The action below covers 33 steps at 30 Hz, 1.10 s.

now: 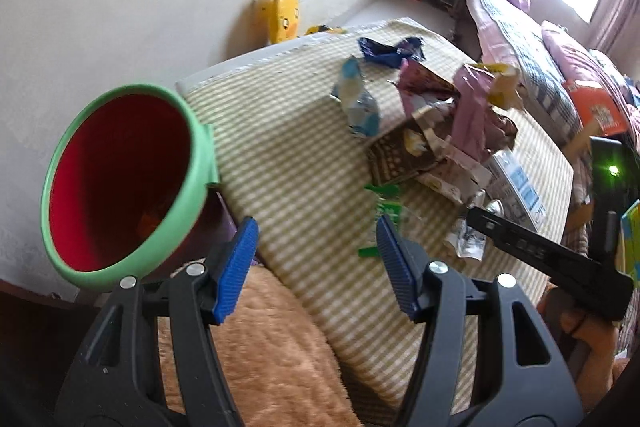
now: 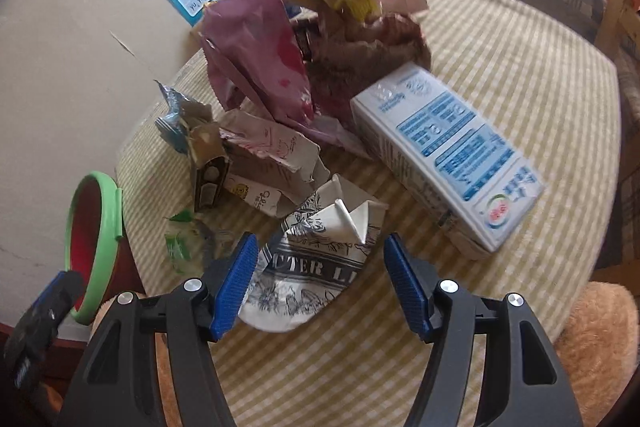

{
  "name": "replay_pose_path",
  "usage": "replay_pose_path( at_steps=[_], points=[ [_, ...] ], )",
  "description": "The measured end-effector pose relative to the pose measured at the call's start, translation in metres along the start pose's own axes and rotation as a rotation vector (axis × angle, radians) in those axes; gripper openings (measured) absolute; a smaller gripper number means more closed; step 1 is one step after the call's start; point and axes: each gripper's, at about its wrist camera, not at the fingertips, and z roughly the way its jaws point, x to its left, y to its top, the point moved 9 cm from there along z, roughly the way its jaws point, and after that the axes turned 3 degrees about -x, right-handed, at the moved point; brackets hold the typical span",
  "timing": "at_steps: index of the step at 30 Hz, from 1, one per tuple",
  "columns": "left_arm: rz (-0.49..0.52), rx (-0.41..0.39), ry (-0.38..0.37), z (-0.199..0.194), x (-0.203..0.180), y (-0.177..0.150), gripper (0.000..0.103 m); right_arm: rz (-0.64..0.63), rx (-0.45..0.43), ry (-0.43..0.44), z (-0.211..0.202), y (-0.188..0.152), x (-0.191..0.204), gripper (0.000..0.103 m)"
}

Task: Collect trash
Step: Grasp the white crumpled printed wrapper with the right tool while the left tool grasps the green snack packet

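- Trash pile [image 2: 320, 67] sits mid-table on the striped cloth [image 2: 520, 87]: pink bag [image 2: 256, 55], milk carton [image 2: 448, 155], crushed paper cup [image 2: 320, 259] nearest you.
- Bin [image 1: 120, 183], red inside w/ green rim, stands off the table's edge, beside the pile's left.
- Your right gripper [image 2: 320, 279] hangs over the cup, jaws spread, nothing pinched.
- Your left gripper [image 1: 316, 267] is spread too, empty, btwn bin and pile.

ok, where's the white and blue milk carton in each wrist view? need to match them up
Left wrist view: milk carton at right of centre, at the near right edge of the trash pile, partly hidden behind the right tongs' arm.
Right wrist view: milk carton lies right of centre, large, flat on the striped cloth.
Shared landmark: the green-rimmed red bin, at left in both.
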Motion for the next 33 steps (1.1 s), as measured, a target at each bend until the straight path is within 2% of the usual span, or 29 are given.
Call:
replay_pose_path(
  at_steps=[3, 5, 6, 7, 9, 12, 16, 20, 22, 27, 29, 31, 33],
  points=[
    [-0.004, 0.020, -0.011, 0.008, -0.006, 0.000, 0.059, -0.007, 0.001, 0.036, 0.000, 0.000, -0.001, 0.059],
    [-0.006, 0.025, -0.016, 0.012, -0.008, -0.001, 0.059, -0.022, -0.003, 0.070, -0.003, 0.001, 0.005, 0.045],
    [-0.006, 0.034, -0.022, 0.017, -0.011, -0.001, 0.058, -0.031, -0.001, 0.086, -0.007, -0.001, 0.005, 0.026],
    [-0.005, 0.041, -0.027, 0.020, -0.014, -0.002, 0.058, -0.043, -0.001, 0.090, -0.012, -0.003, 0.005, 0.018],
    [-0.003, 0.059, -0.041, 0.029, -0.021, -0.003, 0.058, -0.071, -0.009, 0.084, -0.018, -0.005, 0.004, 0.017],
    [0.008, 0.092, -0.067, 0.042, -0.036, -0.006, 0.058, -0.025, 0.017, 0.121, -0.020, -0.008, 0.001, 0.015],
    [0.045, 0.121, -0.059, 0.058, -0.048, -0.009, 0.058, -0.016, -0.009, 0.127, -0.037, -0.003, -0.013, 0.015],
    [0.044, 0.187, -0.066, 0.078, -0.055, -0.014, 0.058, -0.039, -0.028, 0.111, -0.047, 0.000, -0.019, 0.015],
    [0.041, 0.217, -0.066, 0.085, -0.058, -0.019, 0.046, -0.046, -0.016, 0.109, -0.046, -0.004, -0.020, 0.015],
    [0.062, 0.242, -0.060, 0.087, -0.059, -0.027, 0.027, -0.041, 0.035, 0.110, -0.032, -0.014, -0.011, 0.019],
    [0.061, 0.235, -0.062, 0.084, -0.059, -0.029, 0.024, -0.038, 0.040, 0.103, -0.030, -0.015, -0.012, 0.026],
    [0.054, 0.224, -0.066, 0.077, -0.057, -0.029, 0.015, -0.028, 0.023, 0.093, -0.032, -0.013, -0.012, 0.047],
    [0.052, 0.205, -0.065, 0.069, -0.055, -0.026, 0.014, -0.027, 0.009, 0.080, -0.035, -0.011, -0.015, 0.052]
  ],
)
